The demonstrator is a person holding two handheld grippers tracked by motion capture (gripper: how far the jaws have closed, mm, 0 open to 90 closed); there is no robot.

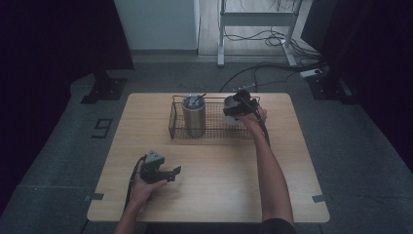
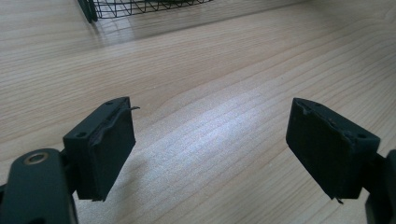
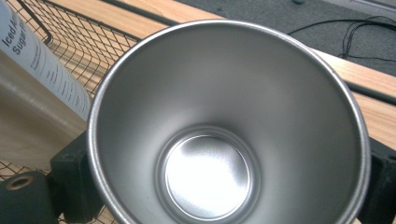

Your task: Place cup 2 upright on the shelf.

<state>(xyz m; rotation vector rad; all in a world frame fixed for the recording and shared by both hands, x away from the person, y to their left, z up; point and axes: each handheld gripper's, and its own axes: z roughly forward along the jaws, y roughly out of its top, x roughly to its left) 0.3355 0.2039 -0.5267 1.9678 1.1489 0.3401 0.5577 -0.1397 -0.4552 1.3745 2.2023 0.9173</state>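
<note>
My right gripper (image 1: 234, 109) is shut on a steel cup (image 1: 234, 120) at the right end of a wire basket (image 1: 214, 130) at the back of the table. In the right gripper view the empty cup (image 3: 224, 116) sits between the two black jaws, its mouth facing the camera. My left gripper (image 1: 174, 172) rests in a hand near the front left of the wooden table (image 1: 219, 180). Its jaws stand wide apart over bare wood in the left gripper view, with nothing between them (image 2: 210, 140).
A taller steel tumbler (image 1: 194, 118) stands in the basket's left part with a printed white packet (image 3: 42, 65) sticking out of it. The basket's mesh (image 3: 79, 42) lies beside the cup. Its near corner (image 2: 140, 5) lies ahead of the left jaws. Cables lie on the floor beyond the table.
</note>
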